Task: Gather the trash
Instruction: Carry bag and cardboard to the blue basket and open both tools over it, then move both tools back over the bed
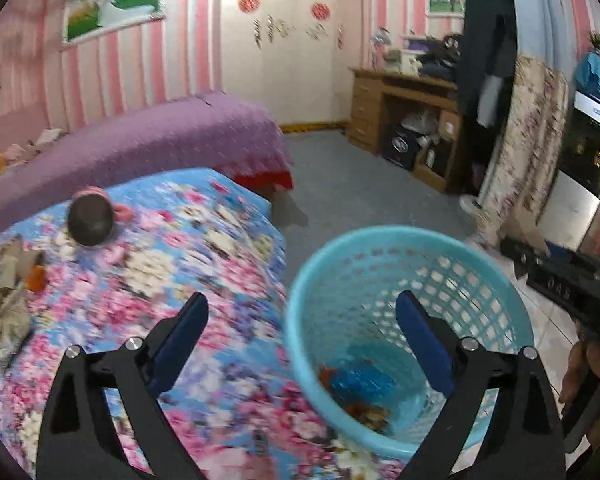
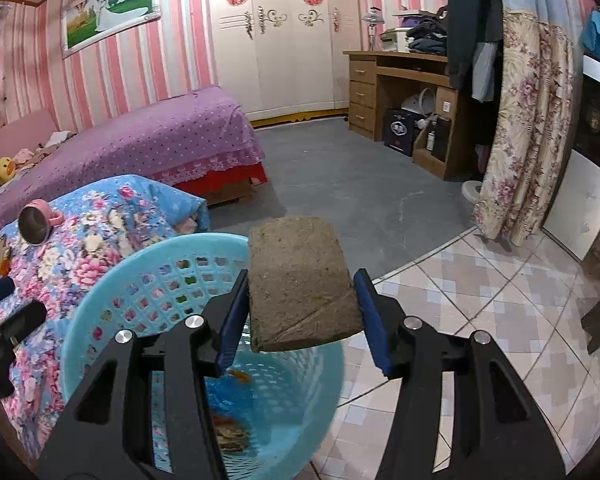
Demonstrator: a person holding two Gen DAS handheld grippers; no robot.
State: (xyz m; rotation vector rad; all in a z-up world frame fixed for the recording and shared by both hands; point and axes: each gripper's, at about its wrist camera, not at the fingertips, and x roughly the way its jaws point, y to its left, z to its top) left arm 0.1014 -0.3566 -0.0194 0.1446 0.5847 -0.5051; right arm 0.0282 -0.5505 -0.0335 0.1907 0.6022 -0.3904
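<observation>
We are hovering over the round turquoise plastic lattice basket (image 2: 148,292) beside the flowered blue bedspread (image 1: 172,248), wrappers already lying at its bottom. Our right gripper (image 2: 300,312) is clamping a grey-brown flattened cardboard block (image 2: 300,280) above the near rim; we should be centring it before letting go. Our left gripper (image 1: 300,340) is spreading wide, empty.

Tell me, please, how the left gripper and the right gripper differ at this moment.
The left gripper stands wide open with nothing between its fingers; the right gripper is closed on a grey-brown block. The left spans the floral bedcover and the basket's rim; the right holds its block above the blue basket. Both have blue pads.
</observation>
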